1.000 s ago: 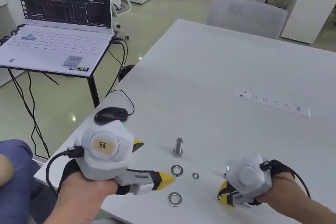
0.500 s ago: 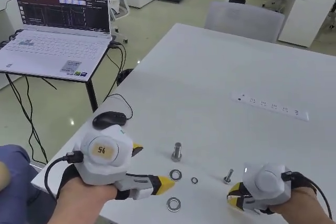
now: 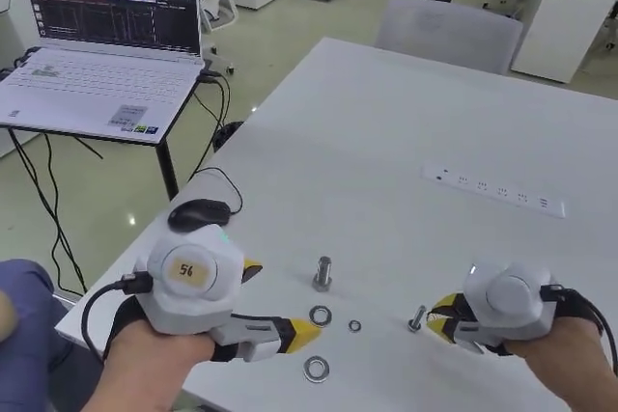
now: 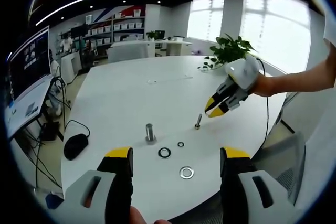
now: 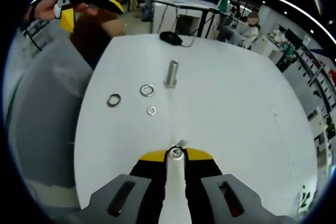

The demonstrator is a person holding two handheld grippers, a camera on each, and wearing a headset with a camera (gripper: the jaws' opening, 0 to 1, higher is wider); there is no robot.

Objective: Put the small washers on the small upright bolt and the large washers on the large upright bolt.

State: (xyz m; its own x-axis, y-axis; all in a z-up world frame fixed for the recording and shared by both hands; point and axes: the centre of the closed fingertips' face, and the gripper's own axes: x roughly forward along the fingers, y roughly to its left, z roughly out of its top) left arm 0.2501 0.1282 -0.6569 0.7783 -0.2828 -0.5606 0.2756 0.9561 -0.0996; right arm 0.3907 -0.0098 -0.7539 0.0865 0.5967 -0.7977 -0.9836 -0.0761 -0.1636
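Observation:
The large upright bolt stands on the white table, with the small upright bolt to its right. Two large washers and one small washer lie flat in front of the bolts. My left gripper hovers open just left of the washers, nothing between its jaws. My right gripper points at the small bolt from the right. Its jaws are nearly together, pinching a small metal ring at the tips, close to the small bolt's top.
A black mouse with its cable lies near the table's left edge. A white power strip sits at mid-right. An open laptop stands on a side stand to the left, and a grey chair is beyond the table.
My right gripper has risen from the table's front edge and swung its tips leftward to the small bolt. The left gripper has stayed about where it was.

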